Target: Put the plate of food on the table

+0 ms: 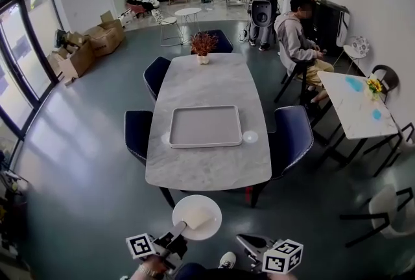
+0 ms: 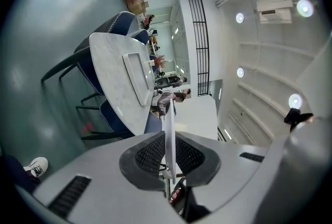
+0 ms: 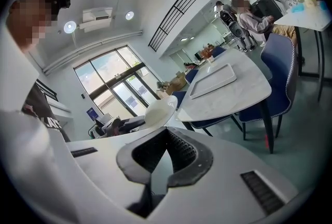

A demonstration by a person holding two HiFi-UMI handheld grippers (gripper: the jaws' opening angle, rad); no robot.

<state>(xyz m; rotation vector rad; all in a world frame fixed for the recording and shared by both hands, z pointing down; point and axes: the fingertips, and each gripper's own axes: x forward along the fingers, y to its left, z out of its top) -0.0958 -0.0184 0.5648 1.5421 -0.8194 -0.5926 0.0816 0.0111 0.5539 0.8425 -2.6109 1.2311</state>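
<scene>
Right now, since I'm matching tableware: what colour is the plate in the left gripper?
White; the head view shows the plate best.

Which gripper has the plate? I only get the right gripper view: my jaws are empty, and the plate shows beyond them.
Observer: The left gripper. Its jaws are shut on the plate, held by the rim and seen edge-on.
Operator: Any food on it?
Observer: The head view shows a pale flat piece lying on it, too small to identify.
Operator: Is it over the table?
Observer: Not yet. From above, it hangs short of the table's near edge.
</scene>
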